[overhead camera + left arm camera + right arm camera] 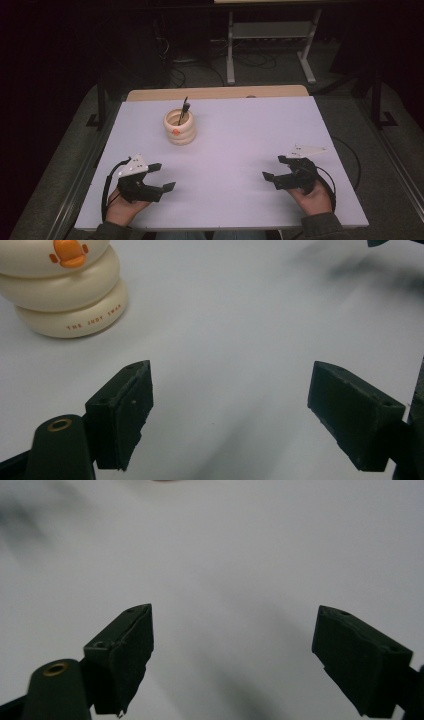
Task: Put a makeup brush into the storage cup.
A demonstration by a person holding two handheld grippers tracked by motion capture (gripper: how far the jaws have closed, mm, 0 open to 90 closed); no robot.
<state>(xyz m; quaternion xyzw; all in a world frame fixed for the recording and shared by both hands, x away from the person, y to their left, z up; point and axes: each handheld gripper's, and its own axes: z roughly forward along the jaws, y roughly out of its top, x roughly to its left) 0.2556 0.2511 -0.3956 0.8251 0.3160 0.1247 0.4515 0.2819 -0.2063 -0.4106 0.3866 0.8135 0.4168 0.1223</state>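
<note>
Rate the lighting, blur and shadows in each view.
High view: white table brightly lit, surroundings nearly black, cream holder sharp. Left gripper view: holder crisp, far shadows at upper right smeared. Right gripper view: soft, dim grey, with a blurred shadow at upper left.

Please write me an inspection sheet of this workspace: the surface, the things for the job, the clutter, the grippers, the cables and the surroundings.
Surface: white table top, with a wooden strip along its far edge.
Job's things: cream ringed holder with an orange mark, standing far left of centre; a black pen leans inside it.
Clutter: nothing seen.
Grippers: left gripper open, holding nothing, near the front left; right gripper open, holding nothing, near the front right.
Cables: a black cable loops from the left gripper; another trails from the right gripper.
Surroundings: dark room; grey metal stand and floor cables beyond the table.
</note>
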